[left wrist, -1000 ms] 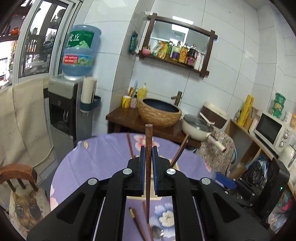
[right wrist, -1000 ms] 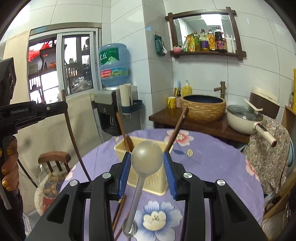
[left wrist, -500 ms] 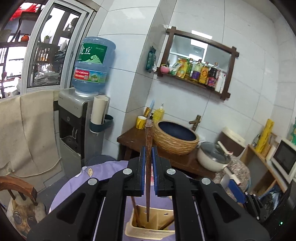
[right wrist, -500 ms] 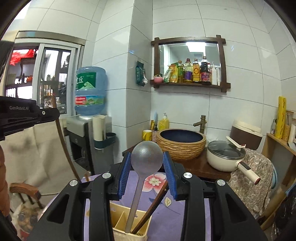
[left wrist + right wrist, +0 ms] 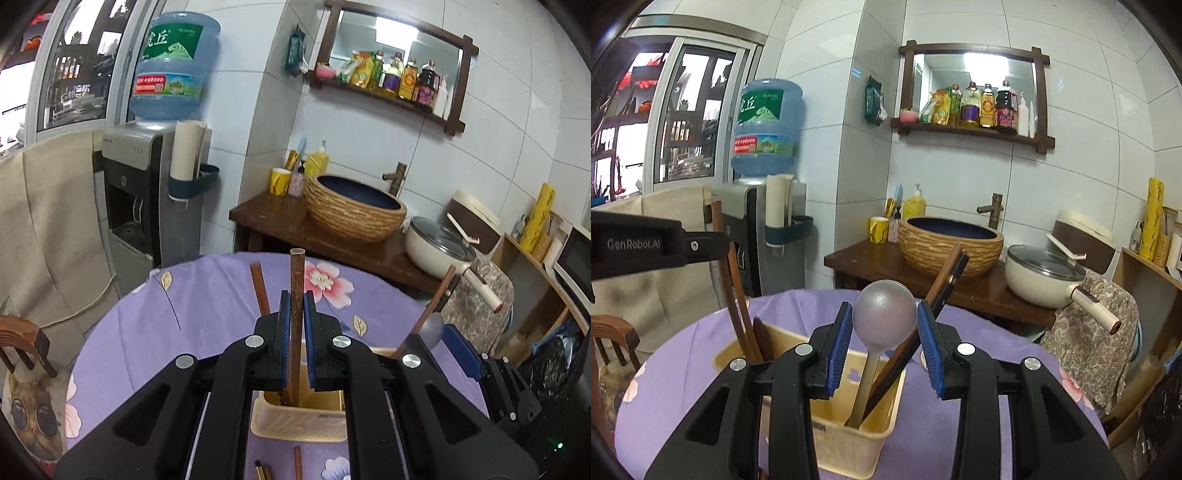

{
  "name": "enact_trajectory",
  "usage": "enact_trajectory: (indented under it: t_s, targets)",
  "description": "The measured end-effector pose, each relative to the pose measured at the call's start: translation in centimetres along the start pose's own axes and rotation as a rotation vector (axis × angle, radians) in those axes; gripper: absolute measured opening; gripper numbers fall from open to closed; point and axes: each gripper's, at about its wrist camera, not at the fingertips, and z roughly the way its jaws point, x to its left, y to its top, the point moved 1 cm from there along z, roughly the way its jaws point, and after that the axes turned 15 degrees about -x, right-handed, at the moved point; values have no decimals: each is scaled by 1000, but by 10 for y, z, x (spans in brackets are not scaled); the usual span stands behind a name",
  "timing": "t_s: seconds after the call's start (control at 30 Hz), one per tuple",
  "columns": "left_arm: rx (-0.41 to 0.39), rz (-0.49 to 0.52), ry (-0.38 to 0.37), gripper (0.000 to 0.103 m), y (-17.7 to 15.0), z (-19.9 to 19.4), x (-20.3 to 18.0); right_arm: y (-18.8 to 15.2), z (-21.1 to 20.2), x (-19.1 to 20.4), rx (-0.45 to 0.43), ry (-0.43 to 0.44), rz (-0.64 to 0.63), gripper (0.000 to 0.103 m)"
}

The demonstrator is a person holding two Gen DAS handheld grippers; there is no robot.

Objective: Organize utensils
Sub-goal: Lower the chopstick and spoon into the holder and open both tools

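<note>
Left gripper (image 5: 296,325) clamped a brown wooden chopstick (image 5: 296,295), right gripper (image 5: 884,332) pinched a grey metal spoon (image 5: 884,314), both lowered into the cream plastic holder (image 5: 849,439); releasing seemed next

The left gripper's (image 5: 295,325) body hides the yellow holder's (image 5: 295,424) far rim, and loose chopsticks (image 5: 297,463) run off at six o'clock.

both wrist views look close over the yellow holder (image 5: 295,424) toward the basin (image 5: 951,240).
</note>
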Motion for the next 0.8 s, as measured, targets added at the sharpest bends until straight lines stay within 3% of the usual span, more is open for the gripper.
enact_trajectory:
  t_s: [0.13, 0.37, 0.43, 0.47, 0.5, 0.53, 0.6, 0.7, 0.8]
  targets:
    - [11, 16, 11, 7, -17, 2, 0, -12, 2, 1, 29, 7, 1, 35]
    - [8, 33, -3, 7, -16, -2, -1, -22, 3, -1, 51, 19, 12, 36]
    - [6, 41, -10, 8, -15, -4, -2, -24, 1, 0, 53, 24, 5, 38]
    - [3, 43, -10, 10, -16, -7, -2, -24, 0, -2, 49, 26, 8, 44]
    - [-2, 47, -13, 19, -16, -11, -2, -23, -3, -3, 42, 28, 17, 51]
    - [-9, 45, -18, 39, -16, -14, -1, -24, -6, -5, 35, 30, 27, 53]
    - [-36, 28, -29, 64, -17, -26, 3, -23, -14, -8, 19, 33, 41, 54]
    - [-68, 35, -28, 70, -20, -48, 9, -23, -29, -13, 6, 48, 47, 62]
    - [-59, 33, -31, 84, -33, -71, 21, -29, -47, -14, 67, 127, 82, 70]
